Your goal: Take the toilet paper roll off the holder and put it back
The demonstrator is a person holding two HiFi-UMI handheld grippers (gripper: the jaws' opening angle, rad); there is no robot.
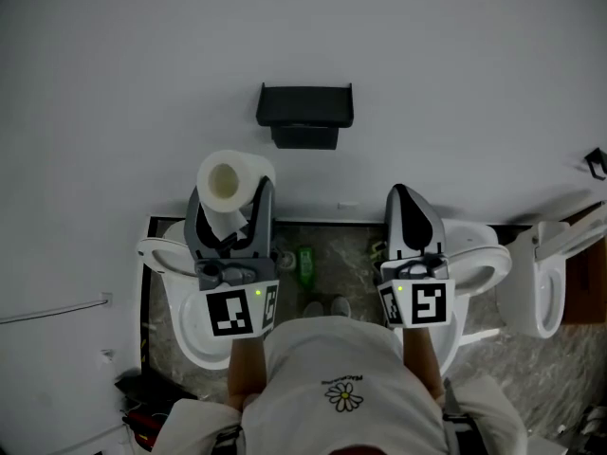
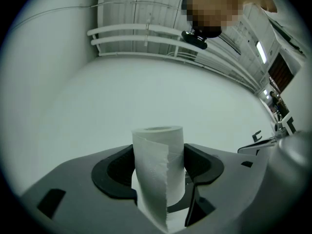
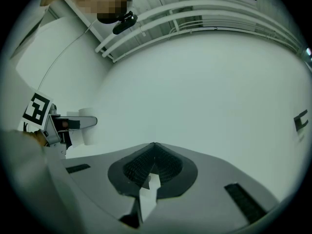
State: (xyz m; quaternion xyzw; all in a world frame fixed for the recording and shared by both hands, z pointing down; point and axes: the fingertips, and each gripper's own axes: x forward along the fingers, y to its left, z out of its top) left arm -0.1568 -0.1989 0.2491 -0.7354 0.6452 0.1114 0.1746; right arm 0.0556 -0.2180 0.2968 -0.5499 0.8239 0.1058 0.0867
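A white toilet paper roll (image 1: 226,184) is clamped between the jaws of my left gripper (image 1: 230,197), held up in front of the white wall with its hollow core facing the head camera. In the left gripper view the roll (image 2: 158,155) stands upright between the dark pads (image 2: 114,172), a loose sheet hanging down its front. The black holder (image 1: 304,115) is fixed to the wall above and to the right of the roll, with nothing on it. My right gripper (image 1: 406,195) is shut and holds nothing; its tips (image 3: 153,146) meet, pointing at bare wall.
Below the grippers lie a white toilet (image 1: 180,335) on the left and white fixtures (image 1: 536,287) on the right. A green bottle (image 1: 305,263) stands on the stone floor between them. A small dark bracket (image 1: 596,162) sits at the wall's right edge.
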